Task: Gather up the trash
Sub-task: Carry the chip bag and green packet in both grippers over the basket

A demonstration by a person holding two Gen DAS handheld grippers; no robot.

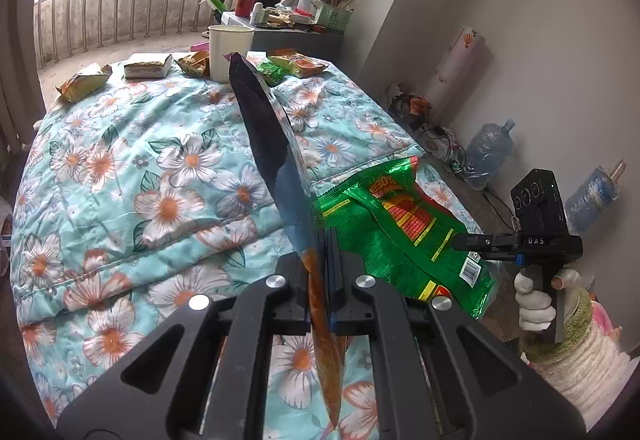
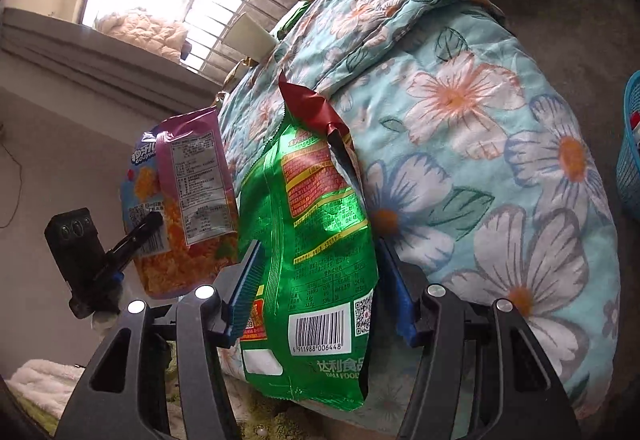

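Note:
My left gripper [image 1: 320, 240] is shut on a pink and orange snack bag [image 1: 264, 127], which stands edge-on between its pads over the floral quilt [image 1: 132, 167]. The right wrist view shows the same bag [image 2: 188, 195] flat-on, pinched by the left gripper [image 2: 154, 222]. My right gripper [image 2: 320, 252] is shut on a puffy green snack bag [image 2: 320, 240], with a blue pad against each side. Seen from the left wrist, the green bag [image 1: 400, 232] hangs off the bed's right edge from the right gripper [image 1: 460, 242], held by a white-gloved hand [image 1: 534, 304].
Several more snack packets [image 1: 82, 83] and a paper cup [image 1: 230, 51] sit at the quilt's far end. A cluttered low table [image 1: 296, 23] stands beyond. Water bottles [image 1: 488, 151] line the wall on the right. A blue basket [image 2: 632, 147] stands beside the bed.

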